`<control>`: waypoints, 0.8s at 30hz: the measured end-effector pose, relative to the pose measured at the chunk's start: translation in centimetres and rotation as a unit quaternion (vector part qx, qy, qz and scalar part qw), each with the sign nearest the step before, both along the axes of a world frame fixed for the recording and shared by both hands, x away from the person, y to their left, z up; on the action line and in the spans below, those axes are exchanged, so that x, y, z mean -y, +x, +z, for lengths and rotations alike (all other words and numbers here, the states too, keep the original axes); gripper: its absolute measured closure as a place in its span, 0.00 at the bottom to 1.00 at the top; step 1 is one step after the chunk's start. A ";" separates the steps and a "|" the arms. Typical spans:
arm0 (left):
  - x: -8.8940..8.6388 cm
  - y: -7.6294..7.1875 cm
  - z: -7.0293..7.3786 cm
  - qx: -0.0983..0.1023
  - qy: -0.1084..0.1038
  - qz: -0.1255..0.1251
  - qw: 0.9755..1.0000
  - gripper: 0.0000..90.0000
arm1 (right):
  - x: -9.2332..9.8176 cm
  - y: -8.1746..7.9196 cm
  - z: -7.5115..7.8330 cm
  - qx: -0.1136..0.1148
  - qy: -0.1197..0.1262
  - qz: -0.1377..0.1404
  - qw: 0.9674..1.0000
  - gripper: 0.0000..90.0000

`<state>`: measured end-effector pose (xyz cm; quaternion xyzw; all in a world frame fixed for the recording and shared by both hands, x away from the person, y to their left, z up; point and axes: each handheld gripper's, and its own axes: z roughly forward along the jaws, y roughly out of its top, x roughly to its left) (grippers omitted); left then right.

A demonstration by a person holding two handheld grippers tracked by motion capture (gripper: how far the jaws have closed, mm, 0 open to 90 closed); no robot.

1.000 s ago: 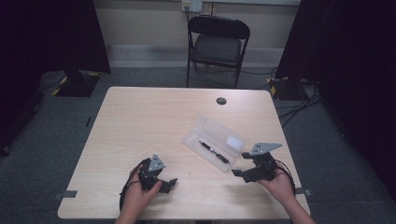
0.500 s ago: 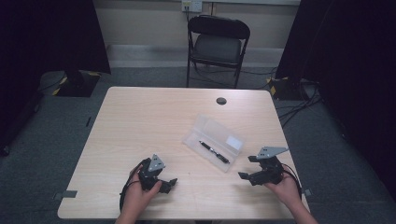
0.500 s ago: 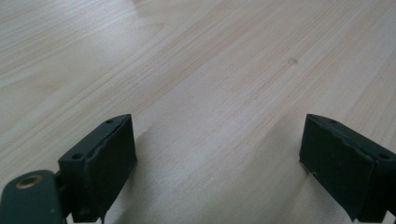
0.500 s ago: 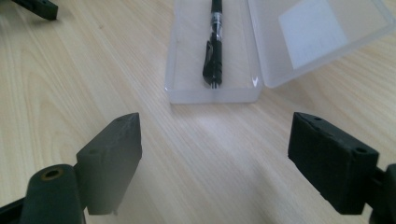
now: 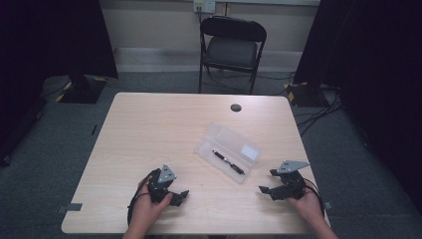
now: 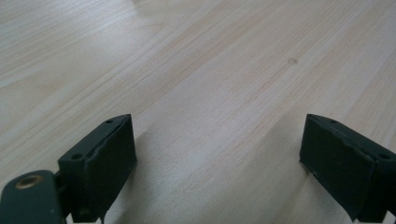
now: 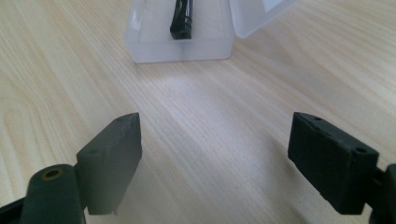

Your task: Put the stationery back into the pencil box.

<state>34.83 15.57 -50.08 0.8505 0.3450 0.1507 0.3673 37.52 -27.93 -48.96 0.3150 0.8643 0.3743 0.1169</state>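
Low over the table [image 5: 149, 129], both hand-held grippers, left [image 5: 175, 195]; right [image 5: 268, 182], jaws spread, empty

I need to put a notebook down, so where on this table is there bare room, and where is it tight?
The table's whole left half, from the far edge down to the left gripper, is bare. The near strip between both grippers is free too. It is crowded right of centre: the open clear case with a pen, and the right gripper beside it.
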 end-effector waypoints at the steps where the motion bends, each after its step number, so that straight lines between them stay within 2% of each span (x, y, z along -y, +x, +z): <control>1: 0.1 0.0 0.0 -0.001 -0.002 0.002 1.000 0.11 | 0.1 0.0 -0.3 0.004 -0.005 0.002 1.000 0.18; 5: 0.1 0.0 -0.1 -0.003 -0.008 0.002 1.000 0.11 | 0.2 -0.1 -0.6 0.009 -0.015 0.003 1.000 0.17; 13: 0.2 0.0 -0.1 -0.004 -0.007 0.000 1.000 0.10 | 0.5 -0.1 -1.0 0.022 -0.006 0.004 1.000 0.15; 24: 0.3 0.1 -0.1 -0.006 -0.005 -0.004 1.000 0.08 | 0.6 -0.2 -1.0 0.022 -0.006 0.001 1.000 0.15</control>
